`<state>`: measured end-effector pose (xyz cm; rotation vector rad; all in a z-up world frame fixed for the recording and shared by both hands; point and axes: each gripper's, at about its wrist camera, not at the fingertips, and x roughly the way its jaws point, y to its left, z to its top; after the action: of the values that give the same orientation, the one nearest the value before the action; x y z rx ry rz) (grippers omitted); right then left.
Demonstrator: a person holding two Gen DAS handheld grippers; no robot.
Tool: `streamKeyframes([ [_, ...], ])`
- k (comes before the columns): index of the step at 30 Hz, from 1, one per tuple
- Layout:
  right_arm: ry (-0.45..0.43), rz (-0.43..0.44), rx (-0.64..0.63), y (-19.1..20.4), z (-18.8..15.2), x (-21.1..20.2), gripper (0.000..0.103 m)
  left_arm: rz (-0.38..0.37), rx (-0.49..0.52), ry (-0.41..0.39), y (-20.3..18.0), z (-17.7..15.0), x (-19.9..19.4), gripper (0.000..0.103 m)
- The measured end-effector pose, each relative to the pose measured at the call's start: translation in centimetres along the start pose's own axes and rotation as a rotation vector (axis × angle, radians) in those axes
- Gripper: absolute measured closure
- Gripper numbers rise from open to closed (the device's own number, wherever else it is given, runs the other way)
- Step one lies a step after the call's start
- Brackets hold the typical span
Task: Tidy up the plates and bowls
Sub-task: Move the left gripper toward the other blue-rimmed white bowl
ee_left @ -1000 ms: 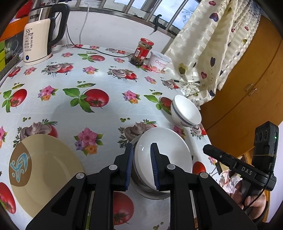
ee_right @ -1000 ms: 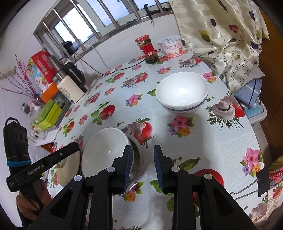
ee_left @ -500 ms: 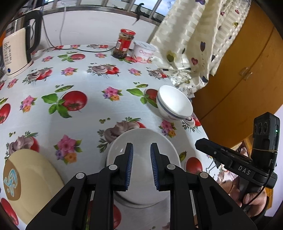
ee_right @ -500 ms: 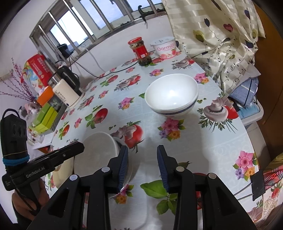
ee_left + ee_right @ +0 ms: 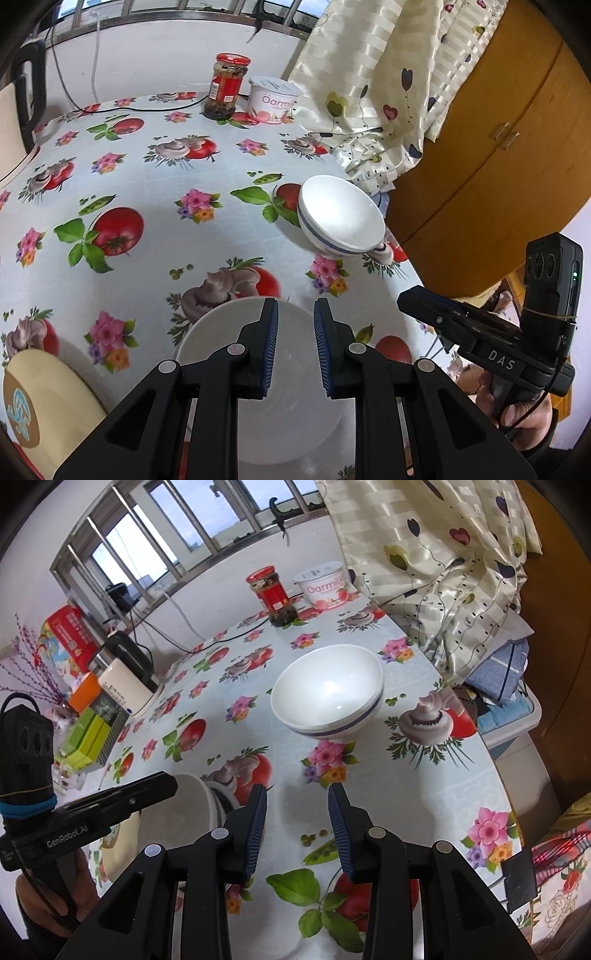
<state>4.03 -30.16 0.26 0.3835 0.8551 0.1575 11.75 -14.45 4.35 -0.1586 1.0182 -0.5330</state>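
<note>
Both your grippers, left (image 5: pixel 295 321) and right (image 5: pixel 297 805), gape empty; blue-banded bowl (image 5: pixel 327 696) at frame centre probably still needs stacking.

I'm looking down along both wrist cameras, low and close over the surface (image 5: pixel 155 192), both facing the window wall; the 2 views are sharing the blue-banded bowl (image 5: pixel 341 219) (image 5: pixel 328 698) and red-lidded jar (image 5: pixel 226 86) (image 5: pixel 272 592).

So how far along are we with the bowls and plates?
Partly done. One white bowl already sits nested in a metal bowl, below the open left gripper, which holds nothing. The right gripper is open too, over bare tablecloth. Left to do: the blue-striped bowl stands alone further back, and the tan plate lies apart at the table edge.
</note>
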Motion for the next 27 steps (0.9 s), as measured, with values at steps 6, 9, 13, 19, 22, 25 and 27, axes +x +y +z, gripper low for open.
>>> streamKeyframes([
  [6,-0.009,-0.015,0.016,-1.0,0.6,-0.1,0.069,-0.013,0.013,0.022,-0.7,1.2,0.9,0.082],
  [9,-0.014,-0.022,0.026,-1.6,1.0,0.0,0.068,-0.024,0.012,0.039,-0.8,1.7,1.4,0.082],
  [13,-0.021,-0.026,0.038,-2.3,1.6,0.1,0.068,-0.027,0.014,0.067,-0.9,2.4,2.2,0.082],
  [19,-0.030,-0.029,0.057,-3.1,2.4,0.4,0.068,-0.030,0.003,0.087,-0.9,3.5,3.3,0.082],
  [22,-0.039,-0.028,0.062,-3.4,2.7,0.4,0.068,-0.034,-0.002,0.095,-1.0,4.0,3.8,0.082],
  [25,-0.045,-0.027,0.071,-3.6,3.1,0.7,0.068,-0.038,-0.004,0.099,-1.1,4.6,4.4,0.082],
  [27,-0.048,-0.029,0.075,-3.8,3.3,0.9,0.068,-0.034,-0.007,0.100,-1.2,5.0,4.8,0.082],
])
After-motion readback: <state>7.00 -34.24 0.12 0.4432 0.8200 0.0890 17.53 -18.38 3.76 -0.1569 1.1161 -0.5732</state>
